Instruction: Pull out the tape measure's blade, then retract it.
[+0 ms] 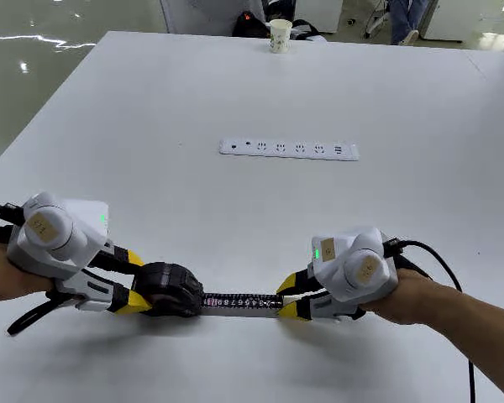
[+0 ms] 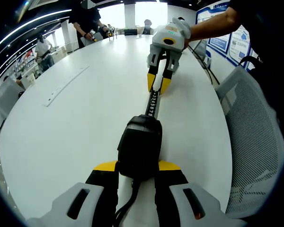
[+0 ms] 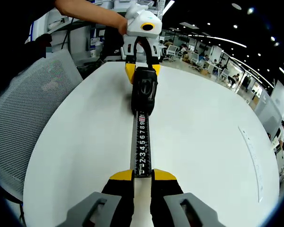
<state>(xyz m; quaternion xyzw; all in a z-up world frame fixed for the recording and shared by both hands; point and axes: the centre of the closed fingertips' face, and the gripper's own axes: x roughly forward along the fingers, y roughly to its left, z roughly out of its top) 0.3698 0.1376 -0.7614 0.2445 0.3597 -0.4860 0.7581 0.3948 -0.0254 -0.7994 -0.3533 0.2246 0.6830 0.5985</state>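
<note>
A black tape measure case [image 1: 168, 289] rests on the white table, with my left gripper [image 1: 134, 281] shut on it; its yellow-tipped jaws clamp the case [image 2: 140, 145] from both sides. A short stretch of black blade [image 1: 242, 301] with white numbers runs from the case to my right gripper [image 1: 291, 295], which is shut on the blade's end. In the right gripper view the blade [image 3: 142, 149] leads straight from the right gripper [image 3: 143, 176] to the case [image 3: 145, 89]. The left gripper view looks along the blade [image 2: 153, 103] to the right gripper [image 2: 158, 85].
A white power strip [image 1: 289, 149] lies mid-table, beyond both grippers. A paper cup [image 1: 280, 35] stands at the far edge. A mesh chair [image 2: 255, 137] sits beside the table. A black cable [image 1: 441, 269] trails from the right gripper. People stand in the background.
</note>
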